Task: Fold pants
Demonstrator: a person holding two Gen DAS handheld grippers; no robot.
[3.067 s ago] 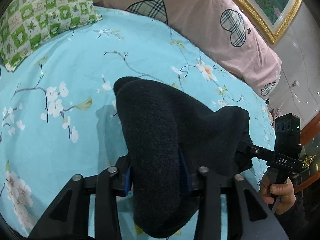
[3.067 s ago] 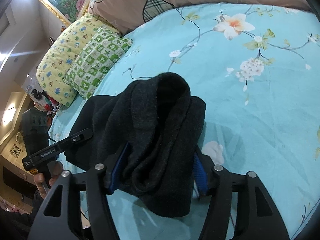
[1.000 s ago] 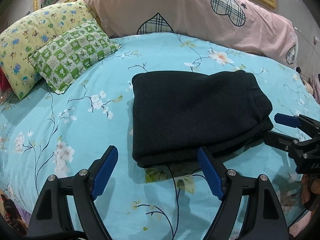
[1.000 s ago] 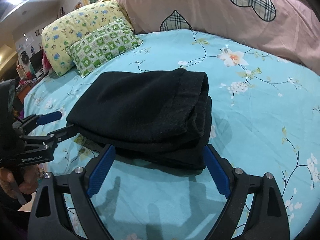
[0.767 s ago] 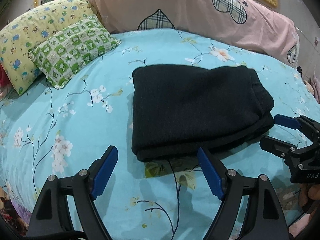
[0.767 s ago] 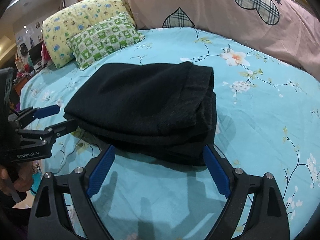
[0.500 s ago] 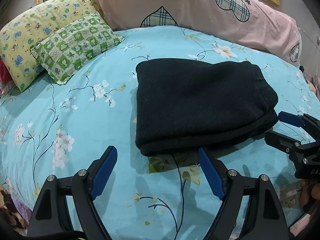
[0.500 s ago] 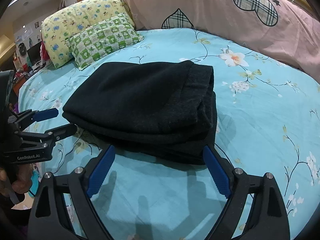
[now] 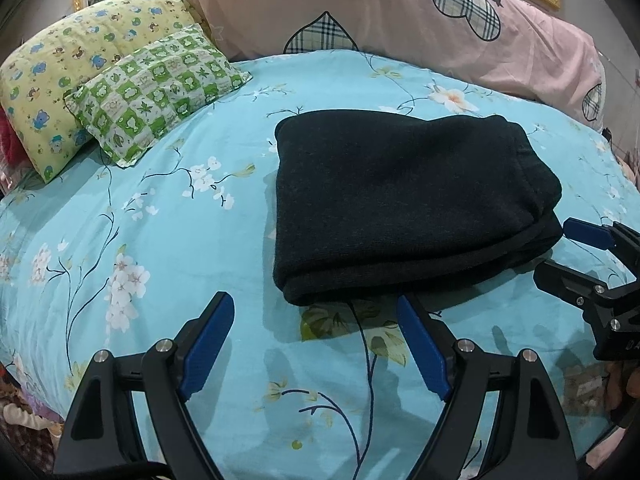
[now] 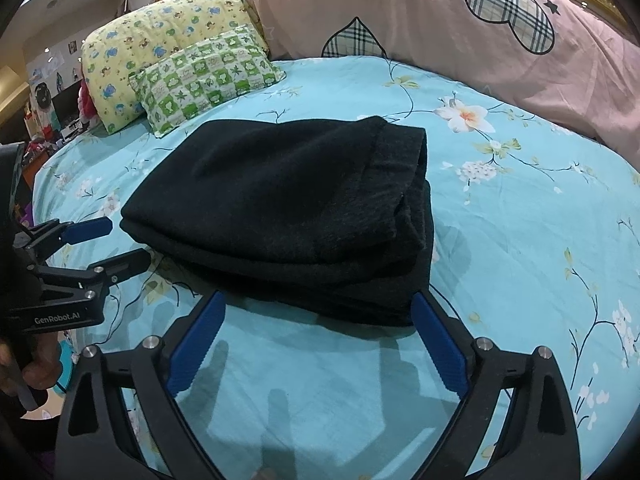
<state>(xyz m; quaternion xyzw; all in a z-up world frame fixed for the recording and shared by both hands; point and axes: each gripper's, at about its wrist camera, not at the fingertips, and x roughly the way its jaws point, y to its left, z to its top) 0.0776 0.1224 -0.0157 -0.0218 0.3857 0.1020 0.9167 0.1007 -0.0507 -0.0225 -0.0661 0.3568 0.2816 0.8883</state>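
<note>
Both tools gape near folded pants (image 9: 400, 200), pillows (image 9: 160, 84) beyond.

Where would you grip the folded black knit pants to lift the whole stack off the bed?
Take the folded black knit pants at the thick near edge, one open gripper at each near corner: left gripper, right gripper. Come in low from the front so the lower finger slides under every layer; the stacked edges face this way.

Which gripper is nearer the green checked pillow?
Left. The left gripper sits off the folded pants' pillow-side corner; the right gripper is at the corner farther from the green checked pillow.
</note>
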